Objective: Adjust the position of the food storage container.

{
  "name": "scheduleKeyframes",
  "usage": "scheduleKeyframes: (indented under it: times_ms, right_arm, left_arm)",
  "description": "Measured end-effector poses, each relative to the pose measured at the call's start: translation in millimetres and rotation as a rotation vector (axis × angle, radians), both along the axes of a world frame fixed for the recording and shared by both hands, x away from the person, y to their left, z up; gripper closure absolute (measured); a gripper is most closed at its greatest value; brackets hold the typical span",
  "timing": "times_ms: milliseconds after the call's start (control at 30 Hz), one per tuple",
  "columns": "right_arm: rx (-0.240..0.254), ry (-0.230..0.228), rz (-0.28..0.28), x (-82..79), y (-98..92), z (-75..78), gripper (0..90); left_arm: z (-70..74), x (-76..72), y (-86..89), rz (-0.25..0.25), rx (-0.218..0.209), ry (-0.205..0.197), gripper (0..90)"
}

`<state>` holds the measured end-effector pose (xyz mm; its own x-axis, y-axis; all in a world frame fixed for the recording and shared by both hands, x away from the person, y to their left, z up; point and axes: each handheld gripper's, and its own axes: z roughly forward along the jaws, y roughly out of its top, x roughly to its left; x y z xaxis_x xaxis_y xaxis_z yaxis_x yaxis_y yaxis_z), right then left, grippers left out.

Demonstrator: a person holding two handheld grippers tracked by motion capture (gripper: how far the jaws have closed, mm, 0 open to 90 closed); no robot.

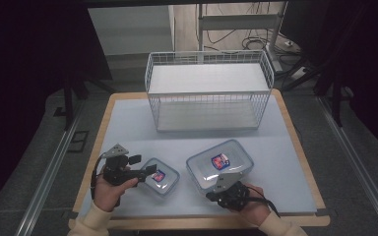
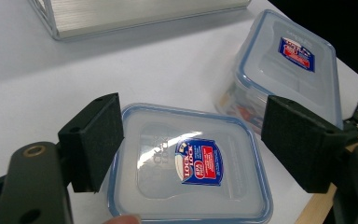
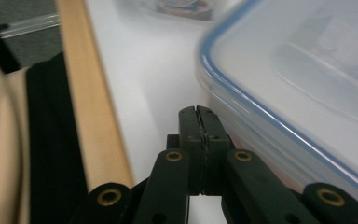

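A dark room surrounds a counter (image 1: 128, 123) with a pale blue-white top and a light wooden edge. At its far side stands a white wire basket (image 1: 207, 91), the largest thing on it, with a flat white shelf on top and an open space below. In front of the basket, near the person's side, lie two clear plastic boxes with blue-rimmed lids. The large box (image 1: 220, 165) is at the right; it is rectangular with rounded corners, and its lid carries a red, white and blue label. The small box (image 1: 160, 177) is to its left, near it but apart, has the same kind of label, and looks empty through the lid. The left tool (image 1: 147, 172) is held level at the left edge of the small box; in the left gripper view its two black jaws stand wide apart, one at the box's left corner and one past its right side, and I cannot tell if a pad touches it. The right tool (image 3: 197, 112) is at the near edge of the large box, low on the counter, with jaws pressed together and nothing between them; its tip is just beside the box wall.
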<state>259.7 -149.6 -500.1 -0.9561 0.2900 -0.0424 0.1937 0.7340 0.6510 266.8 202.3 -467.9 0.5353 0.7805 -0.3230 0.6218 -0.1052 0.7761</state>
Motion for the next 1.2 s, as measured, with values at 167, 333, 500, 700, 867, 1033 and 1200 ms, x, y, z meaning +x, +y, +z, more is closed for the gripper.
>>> scheduleKeyframes:
  times_ms: [167, 333, 500, 700, 867, 1033, 1200]
  right_arm:
    - [0.033, 0.003, -0.025, 8.9, 7.0, -2.7, 89.7]
    - [0.051, -0.005, -0.061, 17.1, 17.6, -3.9, 89.7]
    - [0.07, -0.008, -0.089, 27.5, 27.3, -6.4, 89.7]
    - [0.072, -0.024, -0.117, 36.0, 36.7, -8.1, 89.7]
    - [0.081, -0.023, -0.133, 39.8, 38.2, -9.1, 89.7]
    - [0.079, -0.038, -0.14, 41.1, 40.0, -9.7, 89.8]
    - [0.105, -0.034, -0.142, 37.5, 33.0, -4.1, 89.7]
  left_arm:
    - [-0.7, 0.4, 0.1, -0.003, 0.004, -0.001, 20.8]
    - [-0.7, 0.4, 0.7, -0.002, 0.004, -0.002, 20.8]
    - [-0.8, 0.3, 0.9, -0.005, 0.005, -0.002, 20.8]
    - [-0.1, 0.0, 2.5, -0.005, 0.003, -0.006, 20.9]
    - [-0.2, 0.1, 2.8, -0.006, 0.003, -0.005, 20.8]
    - [-0.7, 0.1, 1.0, -0.008, 0.005, -0.002, 20.8]
    - [0.2, -0.4, 1.0, -0.008, 0.001, -0.004, 20.8]
